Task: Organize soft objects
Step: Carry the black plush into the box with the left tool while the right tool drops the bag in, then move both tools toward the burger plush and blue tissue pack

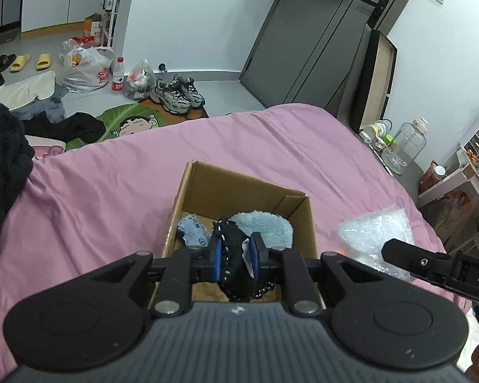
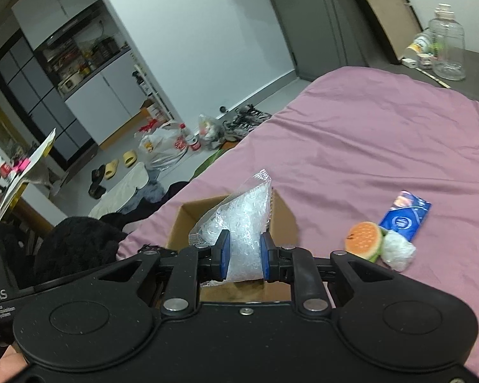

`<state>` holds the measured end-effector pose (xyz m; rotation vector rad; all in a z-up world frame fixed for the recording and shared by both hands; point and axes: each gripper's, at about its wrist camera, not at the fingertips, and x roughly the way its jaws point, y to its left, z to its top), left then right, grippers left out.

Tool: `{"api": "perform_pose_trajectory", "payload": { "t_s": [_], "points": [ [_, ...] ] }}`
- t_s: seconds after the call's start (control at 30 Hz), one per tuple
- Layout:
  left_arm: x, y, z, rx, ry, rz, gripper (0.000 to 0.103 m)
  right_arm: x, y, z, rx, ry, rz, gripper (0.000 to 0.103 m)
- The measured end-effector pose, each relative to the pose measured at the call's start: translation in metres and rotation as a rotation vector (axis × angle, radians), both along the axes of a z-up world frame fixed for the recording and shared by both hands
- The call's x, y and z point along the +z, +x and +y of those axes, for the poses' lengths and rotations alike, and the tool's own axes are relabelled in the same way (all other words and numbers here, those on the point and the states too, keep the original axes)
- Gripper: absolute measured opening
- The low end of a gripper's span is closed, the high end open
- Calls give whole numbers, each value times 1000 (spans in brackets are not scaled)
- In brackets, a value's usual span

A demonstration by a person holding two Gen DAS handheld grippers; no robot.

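A: While both grippers sit over the cardboard box, main risk is a clash. The left gripper is clamped on a black beaded soft item above the box mouth; the right gripper is clamped on the clear bag of pellets at the same opening.

B: Snag risk?

A: I'd say so. The black item's beaded tail hangs below the jaws near the box's near wall and could catch the rim on release. The bag is slick and bulging between the pads, so it could slip out early.

B: Orientation?

A: Bag's long axis runs along the fingers, sealed end pointing away and up. Black item also runs along the fingers, tail towards the camera. Two blue plush pieces are in the box already. The burger toy is on the pink bedsheet, well right of the box.
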<state>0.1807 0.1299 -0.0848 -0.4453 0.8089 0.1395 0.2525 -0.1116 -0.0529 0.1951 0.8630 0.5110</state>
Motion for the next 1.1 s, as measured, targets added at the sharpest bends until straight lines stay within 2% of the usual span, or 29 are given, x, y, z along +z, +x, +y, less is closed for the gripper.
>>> {"api": "perform_pose_trajectory", "payload": {
  "t_s": [0.13, 0.23, 0.3, 0.47, 0.53, 0.63, 0.7, 0.83, 0.9, 1.1],
  "points": [
    [-7, 3, 6, 29, -7, 15, 18, -5, 0, 10, 15, -17, 8, 19],
    [-8, 4, 12, 44, -20, 17, 24, -10, -2, 17, 29, -25, 21, 19],
    [-7, 2, 15, 51, -41, 8, 34, -11, -4, 23, 38, -31, 22, 19],
    [5, -2, 18, 95, -18, -10, 38, -10, -5, 37, 66, -27, 42, 20],
    [10, -4, 18, 103, -15, -14, 38, -12, -4, 41, 82, -17, 64, 25],
    [18, -6, 14, 109, 18, -13, 46, -14, -7, 37, 84, -9, 88, 36],
    [23, -9, 9, 108, 40, -10, 53, -10, -10, 27, 58, -13, 78, 50],
    [31, -13, -4, 111, 74, -2, 64, -2, -12, 7, 27, 15, 59, 52],
    [35, -16, -12, 107, 95, -3, 68, 0, -12, -4, 11, 5, 50, 57],
    [44, -15, -38, 89, 134, 5, 73, 6, -4, -39, -54, -14, 51, 65]
  ]
}}
